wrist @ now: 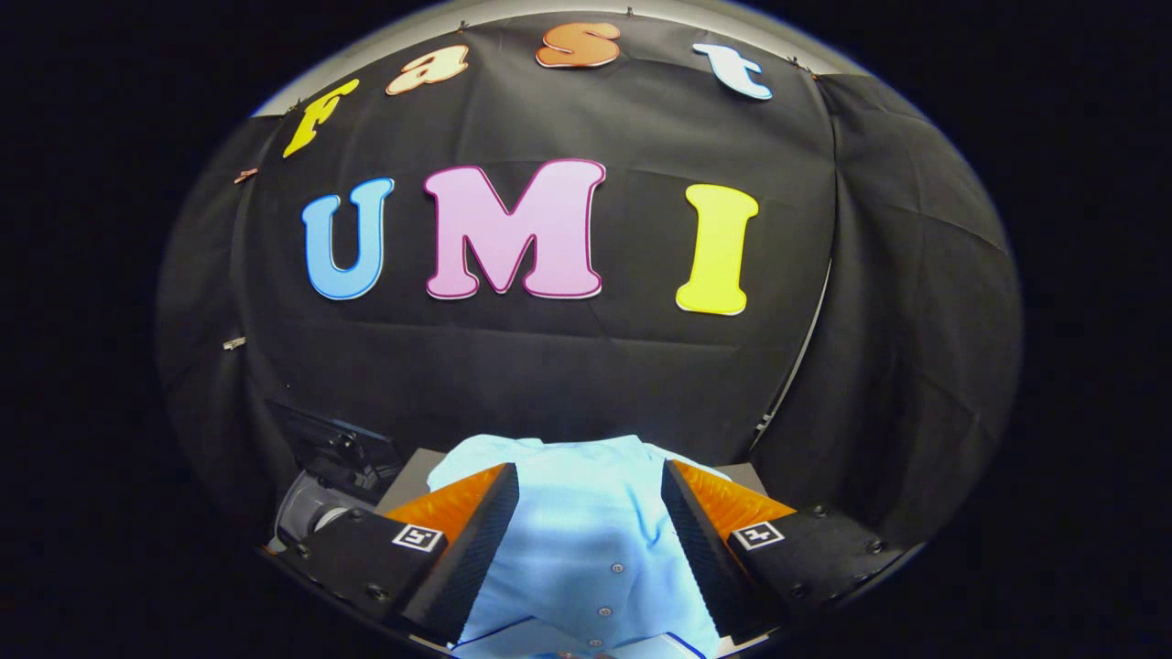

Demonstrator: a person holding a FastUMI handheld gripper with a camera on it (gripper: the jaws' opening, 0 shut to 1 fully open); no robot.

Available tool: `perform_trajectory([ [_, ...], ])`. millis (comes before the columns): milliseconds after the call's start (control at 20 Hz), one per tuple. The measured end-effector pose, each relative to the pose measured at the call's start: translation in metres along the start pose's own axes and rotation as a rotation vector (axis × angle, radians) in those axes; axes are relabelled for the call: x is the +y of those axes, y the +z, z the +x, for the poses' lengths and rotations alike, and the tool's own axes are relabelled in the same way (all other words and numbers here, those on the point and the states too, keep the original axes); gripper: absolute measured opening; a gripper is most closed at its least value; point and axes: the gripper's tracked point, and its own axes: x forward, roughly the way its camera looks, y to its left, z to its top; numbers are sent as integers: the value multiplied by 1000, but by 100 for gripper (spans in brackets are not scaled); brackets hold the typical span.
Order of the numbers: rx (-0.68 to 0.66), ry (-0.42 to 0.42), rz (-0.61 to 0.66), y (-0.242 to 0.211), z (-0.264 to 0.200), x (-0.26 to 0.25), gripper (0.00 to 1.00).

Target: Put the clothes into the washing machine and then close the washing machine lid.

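Gripper (590, 513) level, fingers spread wide, light blue shirt (586, 549) between them

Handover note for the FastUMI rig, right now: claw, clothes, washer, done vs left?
Claw: open, fingers spread wide, nothing gripped.
Clothes: a light blue buttoned shirt lies between and just ahead of the fingers, on a grey surface. I cannot tell whether the fingers touch the cloth.
Washer: a dark machine part sits beyond the left finger, against the booth wall; whether it is the washing machine, and how its lid stands, I cannot tell.
Done: claw lined up over the shirt.
Left: close on the shirt, lift it, put it in the washer, shut the lid.
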Motion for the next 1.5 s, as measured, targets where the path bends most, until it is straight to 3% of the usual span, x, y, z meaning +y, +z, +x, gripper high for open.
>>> perform_trajectory([
  [600, 199, -27, 54, -67, 53, -17, 99],
  [800, 222, 14, 118, -76, 56, -16, 99],
  [1050, 271, 51, 73, -82, 59, -7, 95],
  [1100, 272, 51, 57, -78, 55, -5, 68],
  [1150, 273, 90, 54, -79, 56, 2, 67],
  [1250, 277, 86, 38, -77, 55, 3, 32],
  [1300, 268, 102, 15, -78, 53, 3, 31],
  [1400, 263, 98, 36, -75, 56, 4, 12],
  [1500, 245, 102, 22, -74, 53, 4, 12],
])
